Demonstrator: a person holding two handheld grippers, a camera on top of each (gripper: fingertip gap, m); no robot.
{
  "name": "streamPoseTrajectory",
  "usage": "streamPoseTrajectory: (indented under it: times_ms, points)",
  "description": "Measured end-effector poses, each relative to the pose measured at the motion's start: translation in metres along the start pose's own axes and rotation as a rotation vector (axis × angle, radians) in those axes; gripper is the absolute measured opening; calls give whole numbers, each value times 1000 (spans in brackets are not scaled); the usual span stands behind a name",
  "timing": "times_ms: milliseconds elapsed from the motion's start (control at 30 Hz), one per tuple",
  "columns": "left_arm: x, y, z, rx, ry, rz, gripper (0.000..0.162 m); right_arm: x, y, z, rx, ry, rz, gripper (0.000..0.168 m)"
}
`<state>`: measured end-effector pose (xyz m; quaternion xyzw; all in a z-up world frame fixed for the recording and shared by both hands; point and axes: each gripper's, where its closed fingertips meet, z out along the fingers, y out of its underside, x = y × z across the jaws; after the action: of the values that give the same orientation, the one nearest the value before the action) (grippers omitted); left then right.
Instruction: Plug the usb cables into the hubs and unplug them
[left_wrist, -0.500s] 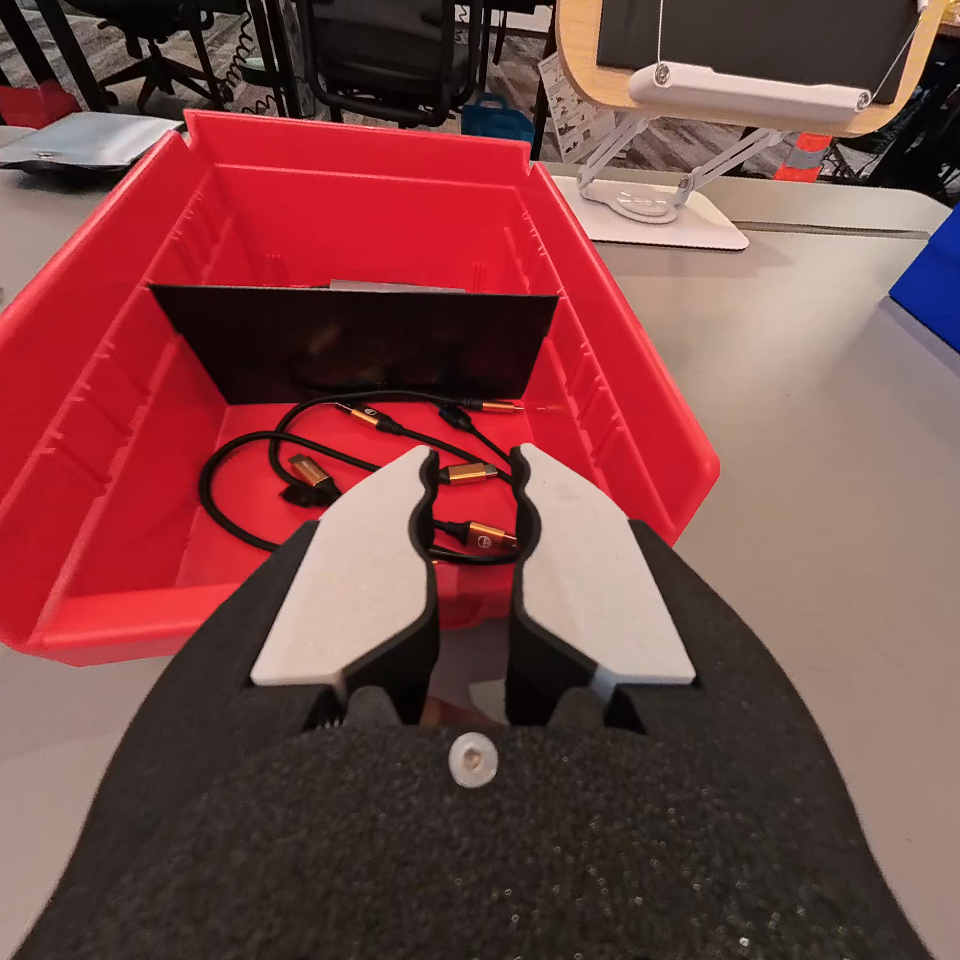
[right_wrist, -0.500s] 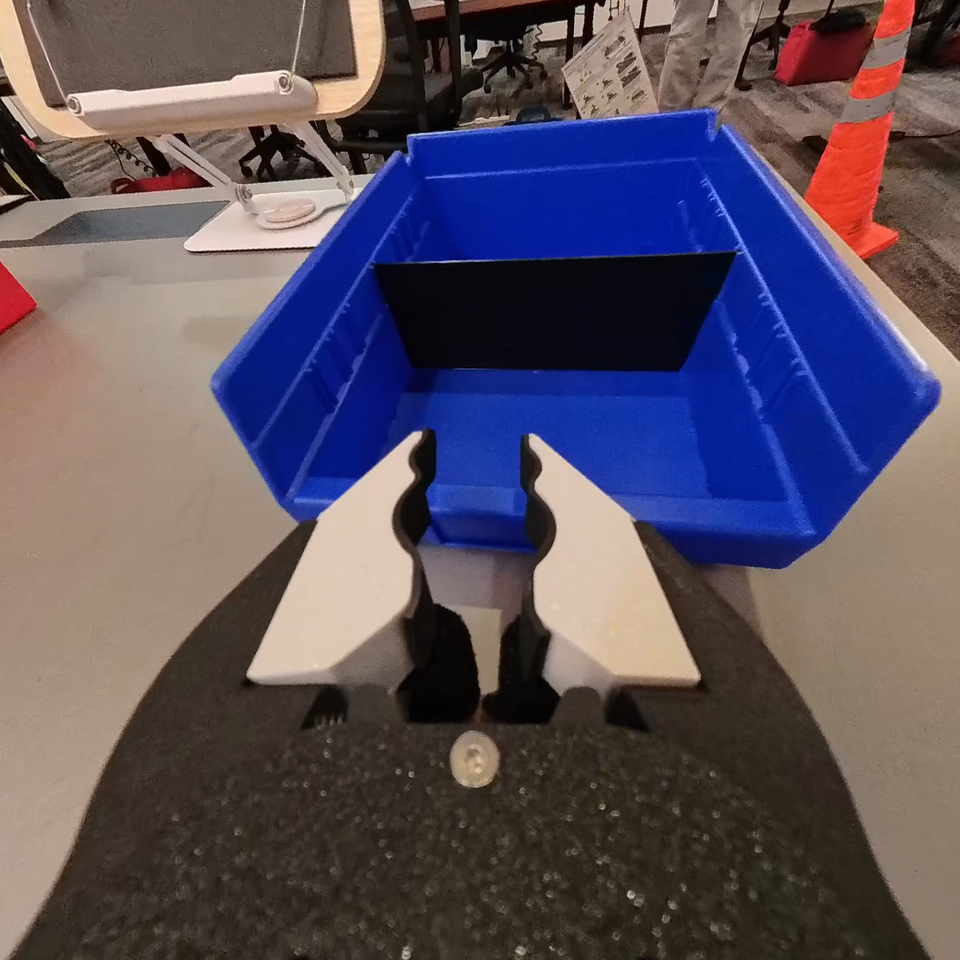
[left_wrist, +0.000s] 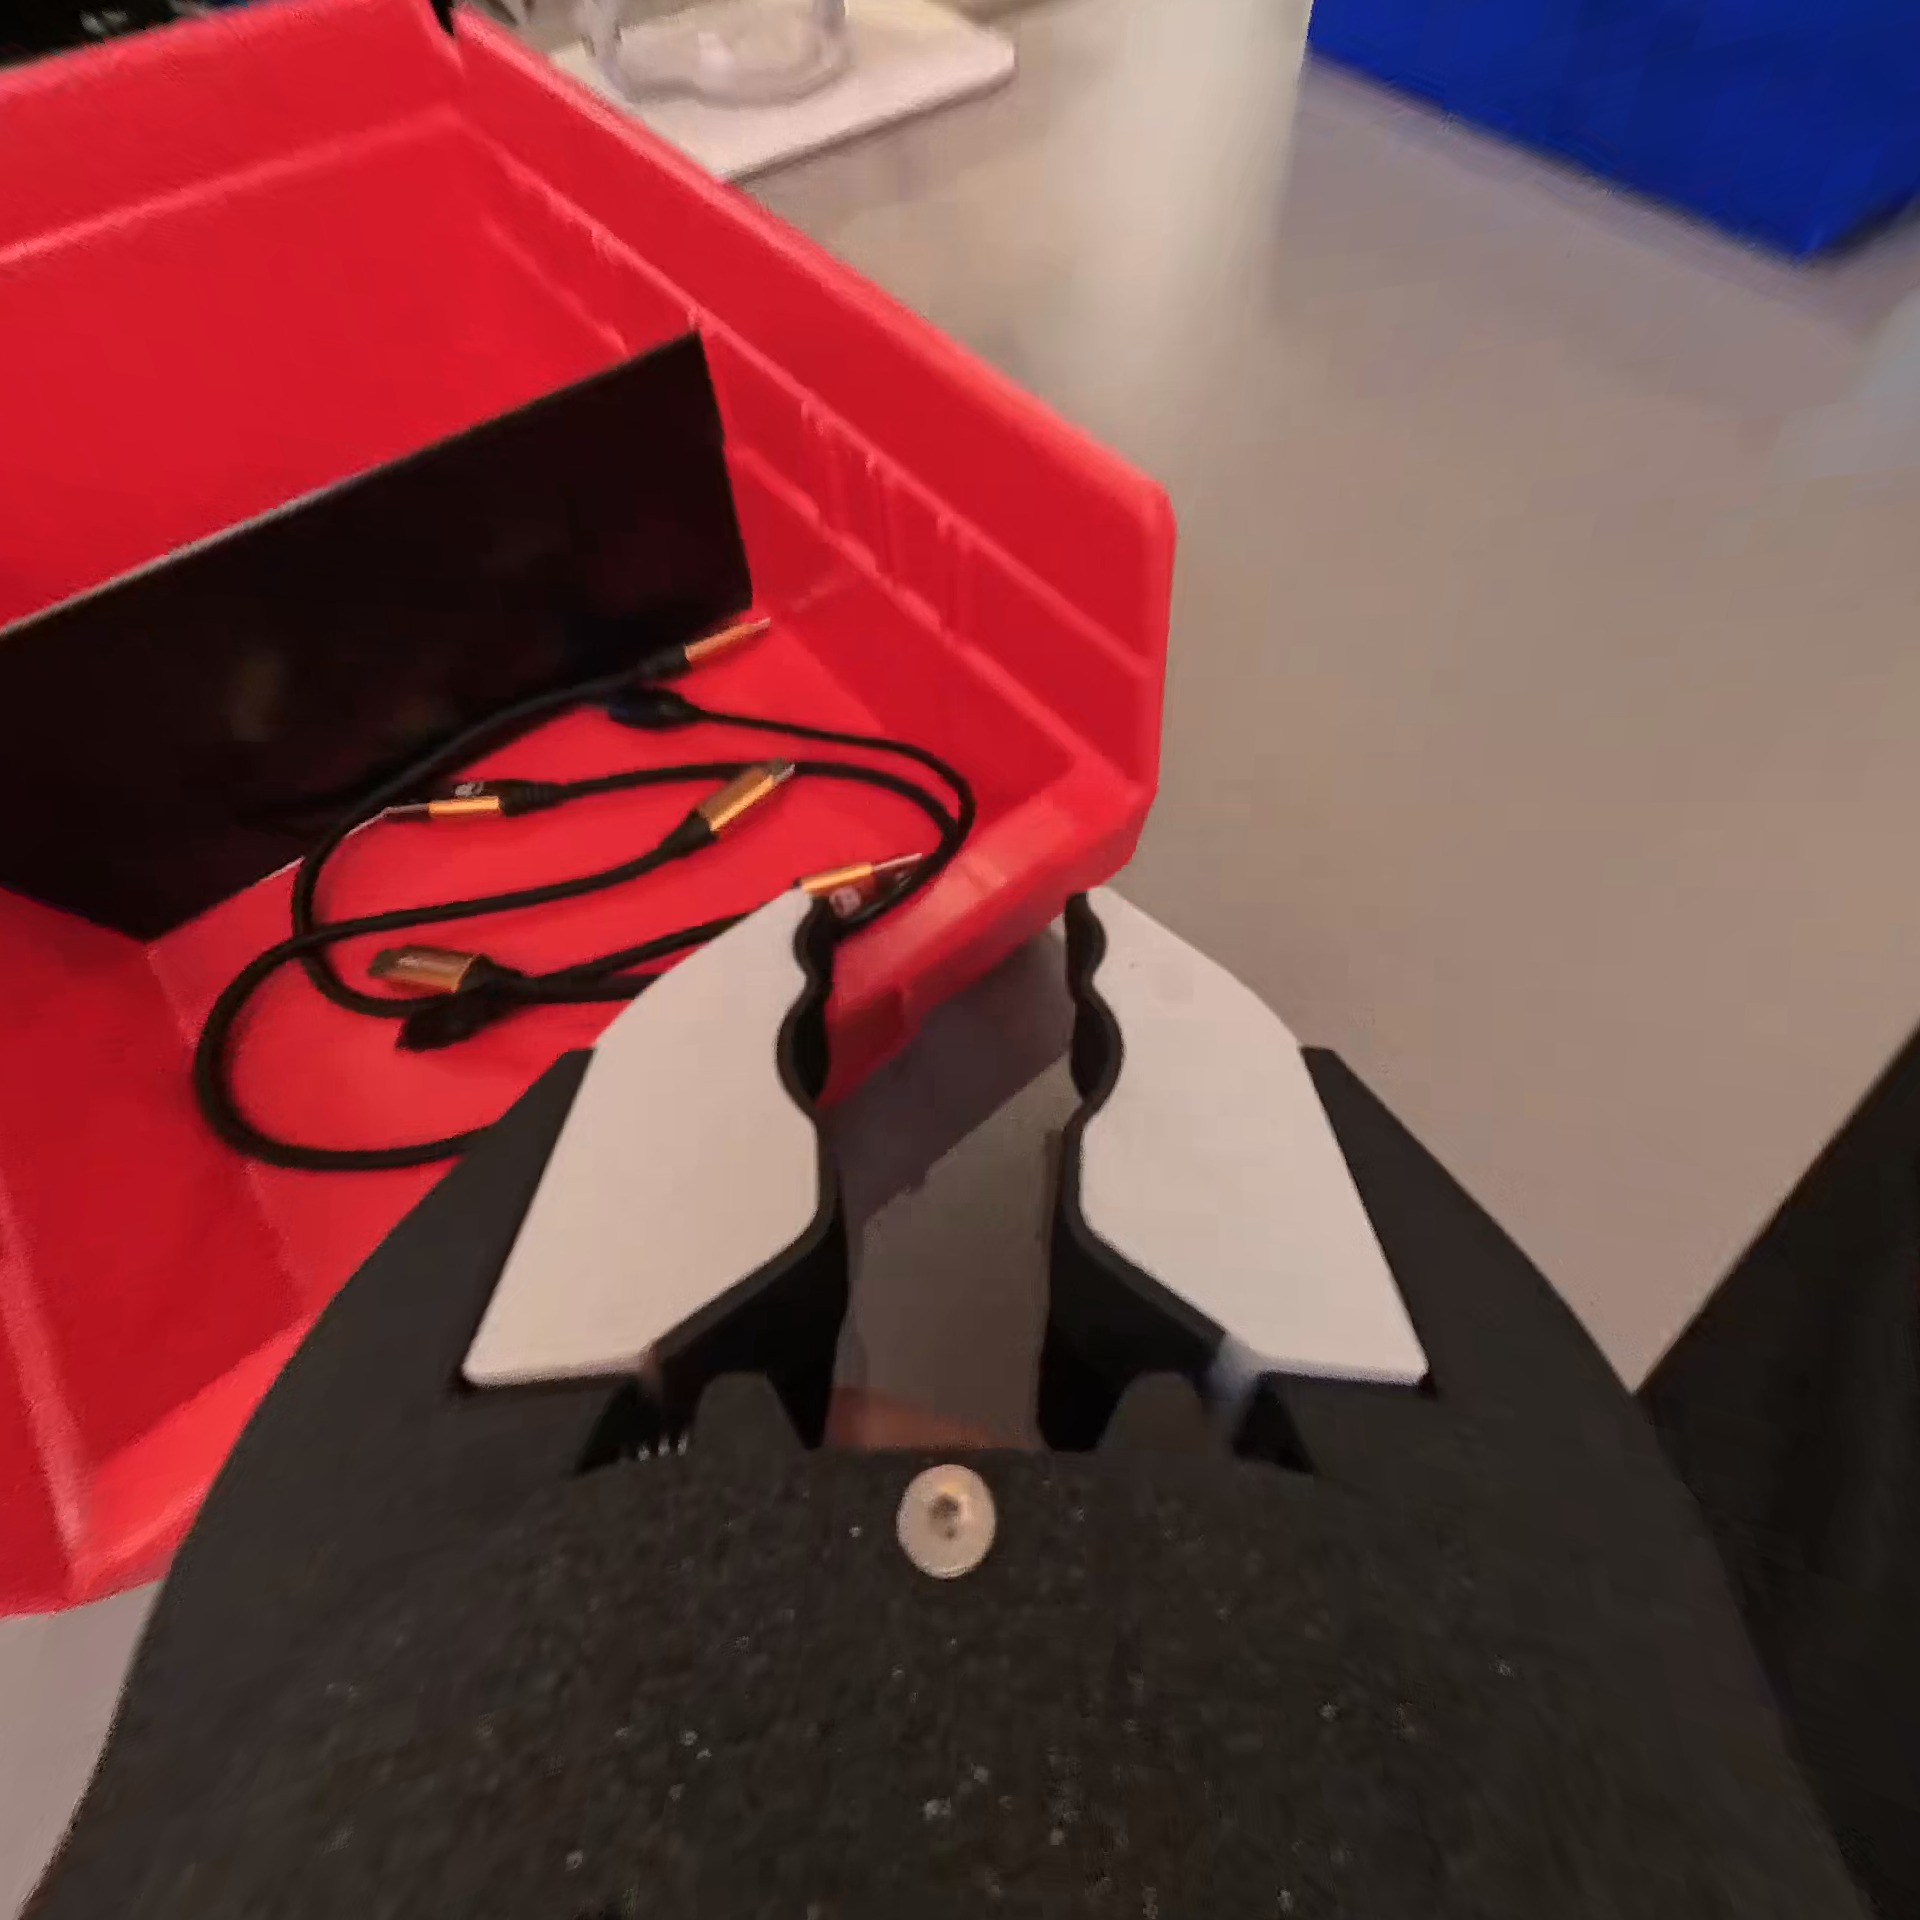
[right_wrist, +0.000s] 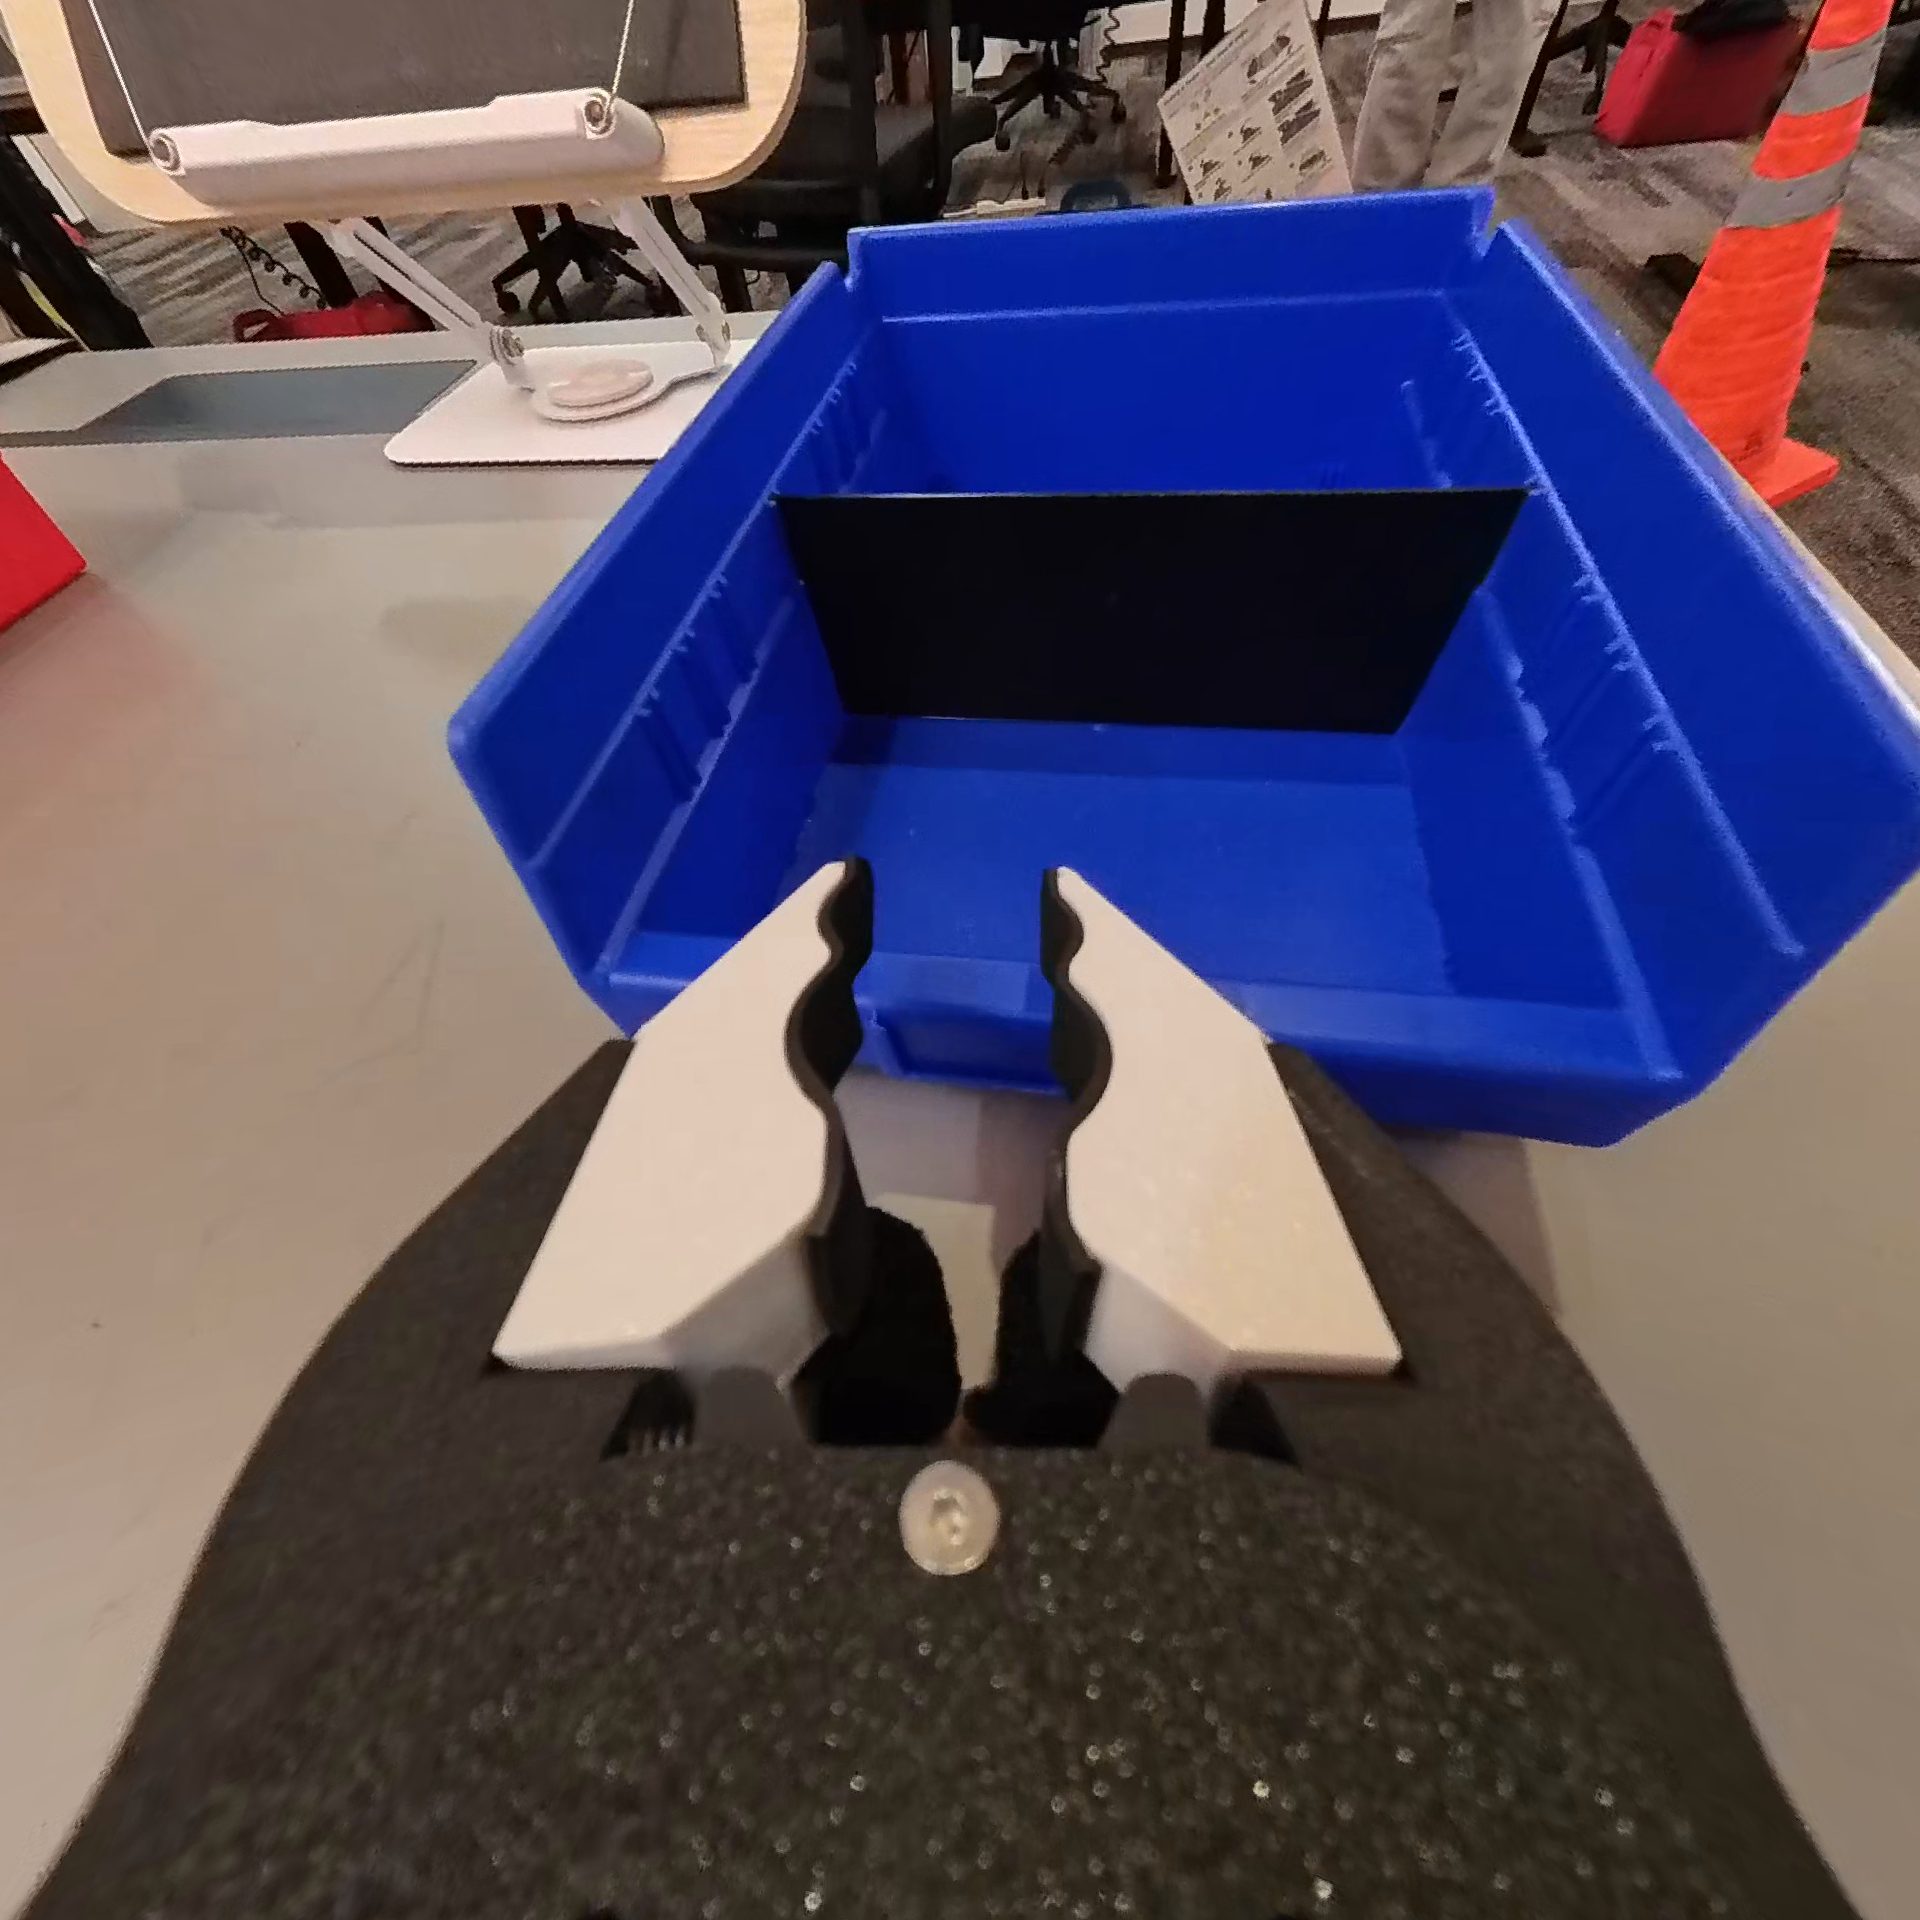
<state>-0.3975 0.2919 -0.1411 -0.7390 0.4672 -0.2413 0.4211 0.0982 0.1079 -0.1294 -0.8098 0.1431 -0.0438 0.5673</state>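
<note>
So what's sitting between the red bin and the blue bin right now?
Only bare grey table between the red bin and the blue bin, seen in the left wrist view.

On the table (left_wrist: 1455, 675) stand 2 bins well apart, the cable bin (left_wrist: 935, 436) to the left and the empty bin (right_wrist: 1714, 727) to the right. In each, a divider (left_wrist: 395, 644) (right_wrist: 1143, 613) stands across the middle. The cables (left_wrist: 582, 904) lie in the near compartment, before the divider. Behind and between the bins sits a stand (right_wrist: 540, 416). A cone (right_wrist: 1766, 249) stands on the floor beyond the empty bin.
</note>
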Motion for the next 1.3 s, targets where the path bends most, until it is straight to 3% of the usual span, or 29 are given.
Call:
streamPoseTrajectory:
  times_ms: [400, 533, 600, 667, 700, 733, 833, 1067, 1300]
  points:
    - [-6, -6, 0, -24, -100, 155, 11, -9, 4, 2, -22, 5, -86, 30]
    - [-18, -21, -9, 63, -160, 114, 0, -10, 4, 2, -22, 3, -91, 30]
    - [-18, -25, -7, 91, -112, 44, 1, -11, 4, 3, -22, 0, -89, 30]
    - [-13, -17, 5, 28, -21, -27, 31, -12, 4, 4, -24, -8, -85, 30]
    - [-9, -13, 10, 0, 23, -37, 34, -13, 4, 4, -25, -11, -85, 30]
    - [-5, -14, 12, 2, 62, -35, 22, -14, 4, 5, -27, -12, -88, 30]
    - [-4, -13, 16, -20, 82, -59, 17, -15, 5, 5, -31, -13, -105, 30]
    - [-7, -11, 13, -57, 3, 82, 6, -17, 6, 5, -37, -15, -115, 30]
    - [-15, -57, -16, 140, -111, 146, 1, -17, 6, 5, -36, -11, -125, 31]
